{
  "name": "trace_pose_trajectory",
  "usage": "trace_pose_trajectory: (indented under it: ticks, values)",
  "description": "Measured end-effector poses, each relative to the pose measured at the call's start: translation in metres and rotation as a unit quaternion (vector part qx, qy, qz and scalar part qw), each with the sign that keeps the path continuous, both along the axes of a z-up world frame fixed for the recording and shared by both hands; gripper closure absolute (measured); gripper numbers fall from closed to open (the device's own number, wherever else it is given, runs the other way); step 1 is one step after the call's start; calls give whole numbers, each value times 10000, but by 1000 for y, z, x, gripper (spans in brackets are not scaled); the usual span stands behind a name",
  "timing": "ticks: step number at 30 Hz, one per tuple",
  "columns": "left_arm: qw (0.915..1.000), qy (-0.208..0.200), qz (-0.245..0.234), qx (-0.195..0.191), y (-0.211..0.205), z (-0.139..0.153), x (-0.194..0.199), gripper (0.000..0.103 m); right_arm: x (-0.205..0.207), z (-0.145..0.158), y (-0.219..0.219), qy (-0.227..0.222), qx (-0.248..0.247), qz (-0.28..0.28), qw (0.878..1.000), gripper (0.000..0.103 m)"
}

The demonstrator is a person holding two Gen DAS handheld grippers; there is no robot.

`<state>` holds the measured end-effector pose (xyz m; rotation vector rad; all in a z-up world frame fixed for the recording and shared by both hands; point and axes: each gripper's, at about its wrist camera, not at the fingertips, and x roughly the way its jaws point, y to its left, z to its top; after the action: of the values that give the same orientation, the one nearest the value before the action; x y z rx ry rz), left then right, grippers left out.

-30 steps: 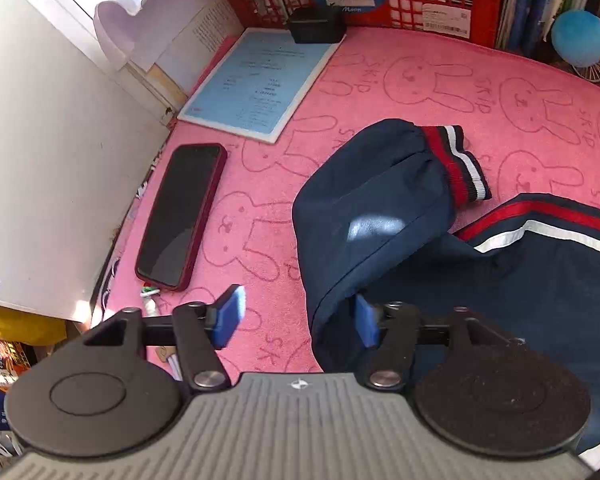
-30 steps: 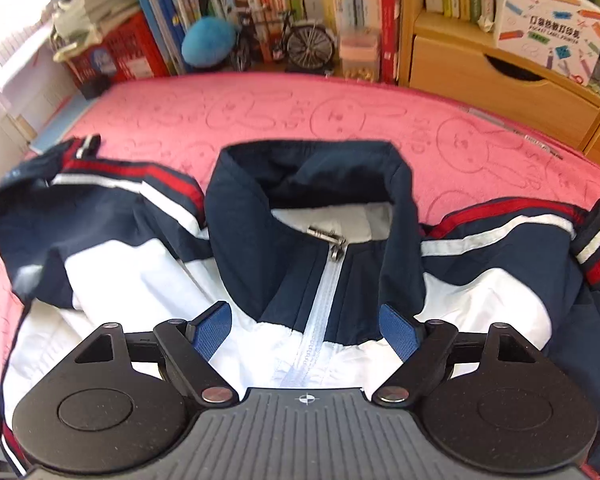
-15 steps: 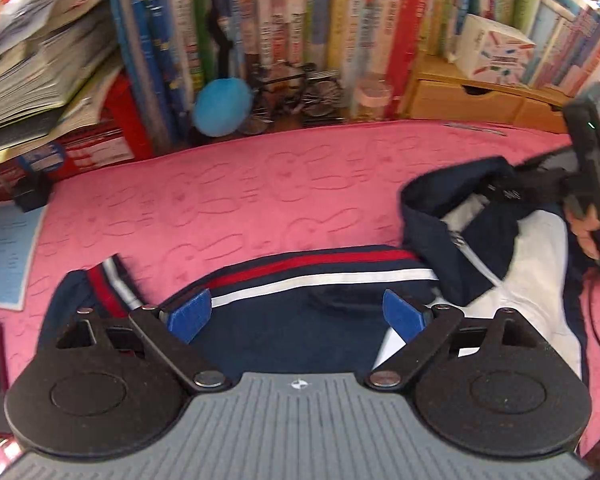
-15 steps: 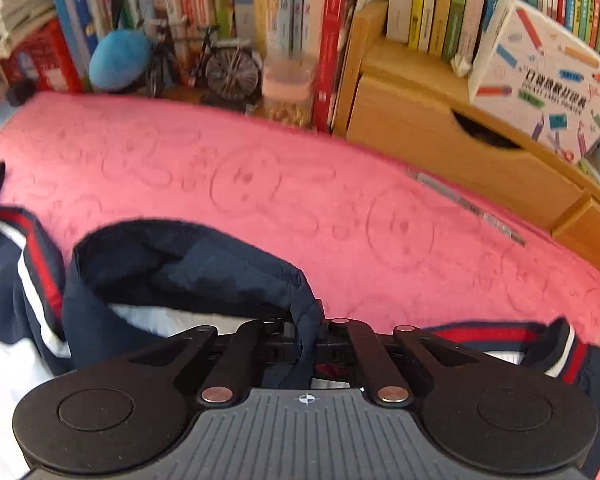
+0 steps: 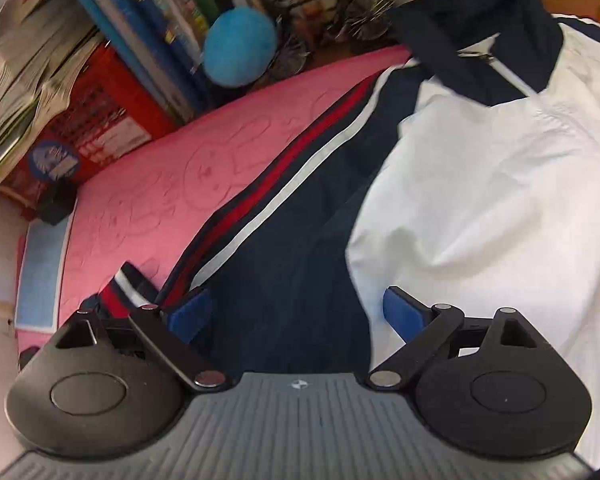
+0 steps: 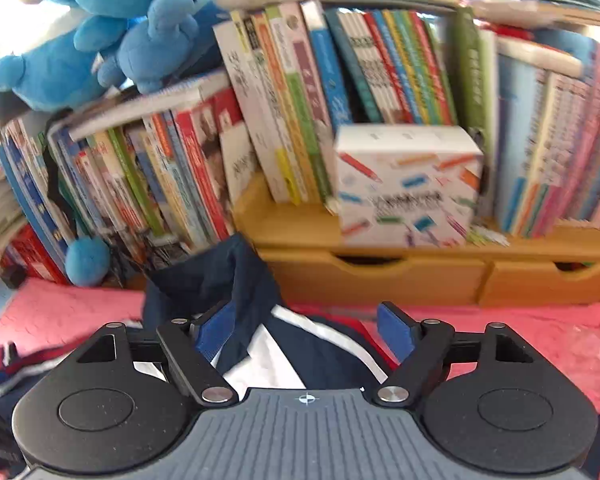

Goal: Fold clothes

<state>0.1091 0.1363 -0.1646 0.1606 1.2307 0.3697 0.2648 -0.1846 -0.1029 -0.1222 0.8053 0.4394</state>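
Right tool (image 6: 306, 330) was pinched tight on the jacket (image 5: 480, 184) collar (image 6: 220, 272) half a second back and has just been opening, so it's let go now, jaws wide, collar standing up loose between them but nothing pressing on it. Left tool (image 5: 296, 312) is spread wide too, holding nothing, and it has swung from the cuff (image 5: 120, 294) end in over the navy sleeve (image 5: 284, 248) right beside the white chest panel. Jacket lies front-up on the pink mat (image 5: 172, 168) on the tabletop, collar toward the books (image 6: 300, 100), sleeve out sideways from the chest. My read: collar's been tugged straight, and folding that sleeve in comes next.
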Motion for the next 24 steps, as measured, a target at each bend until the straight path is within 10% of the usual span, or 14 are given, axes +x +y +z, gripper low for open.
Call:
trace_pose_trajectory:
  ticks: [4,9,12,14,18,24]
  values:
    - [9995,34,289,-125,22,-13,-12,1,-39,-52,-24,714,-910,539,9918,38]
    - [9999,143,83,46,20,-11,-8,0,-12,-70,-83,1471,-445,-413,9873,55]
    - [9995,190,-33,255,13,-12,-7,0,8,-62,-113,1003,-1260,-1370,9774,95]
    - [9991,216,-18,364,10,-8,-8,0,17,-47,-137,814,-1483,-2194,9609,86]
    - [9991,71,58,405,7,14,-24,5,-21,-14,-159,656,-842,-2201,9696,39]
    - [9978,-181,526,-350,13,54,-83,4,-115,-11,-151,1827,70,-1345,9739,38]
